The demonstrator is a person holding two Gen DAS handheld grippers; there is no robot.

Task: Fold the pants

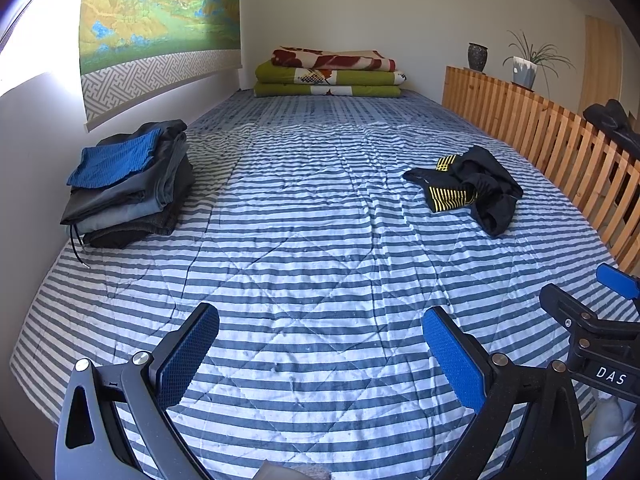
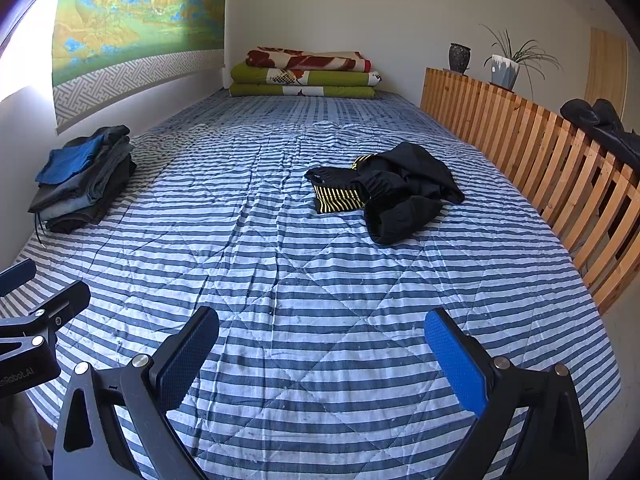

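Black pants [image 2: 394,190] with yellow-striped trim lie crumpled on a striped bed [image 2: 320,320] — toward its right side, near a wooden rail [image 2: 560,160]. Left gripper [image 1: 320,354] and right gripper [image 2: 322,354] hover, both spread wide, empty.

Place: home bedroom
Evidence: striped quilted bed [image 1: 320,240], folded blankets [image 1: 330,74], landscape wall hanging [image 1: 160,12], potted plant [image 1: 526,66] on wooden slat rail [image 1: 540,128]

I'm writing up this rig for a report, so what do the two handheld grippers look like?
Both match: the left gripper and right gripper have black frames, silver round rivets and two flat jaws faced with textured blue pads. The right gripper's body carries white letters "DAS"; the left one shows partly cut-off white lettering. No sleeves or cables show.
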